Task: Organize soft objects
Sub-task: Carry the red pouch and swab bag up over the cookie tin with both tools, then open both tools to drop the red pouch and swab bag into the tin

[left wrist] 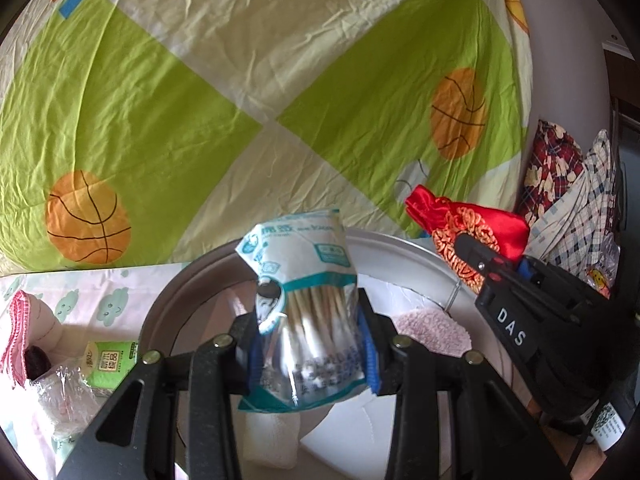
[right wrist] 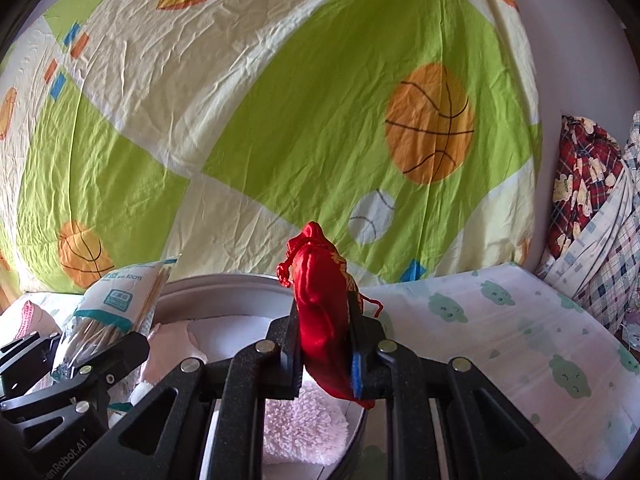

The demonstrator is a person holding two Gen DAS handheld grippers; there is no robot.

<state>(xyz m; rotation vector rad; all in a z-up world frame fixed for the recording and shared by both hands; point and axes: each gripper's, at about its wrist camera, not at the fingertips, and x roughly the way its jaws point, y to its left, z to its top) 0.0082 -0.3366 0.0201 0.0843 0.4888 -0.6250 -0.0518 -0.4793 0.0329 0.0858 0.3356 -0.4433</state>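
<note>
Two items are in transit, both held over the round grey metal basin. Left gripper has its jaws partly closed, clamped on the clear plastic bag of wooden cotton swabs, bag upright above the basin's near side. Right gripper is squeezed tight on the small red satin drawstring pouch with gold embroidery, also above the basin, right of the swab bag.

Already in the basin: a fluffy pink towel, a white folded cloth and what looks like a pale pink plush piece.

Left outside, on the cloud-print sheet at near left: a green-and-white carton, a crinkled clear wrapper and a pink knitted item.

My read: roughly mid-task. Both held items need dropping in, then the near-left stragglers. Whether the carton counts as soft is doubtful.
</note>
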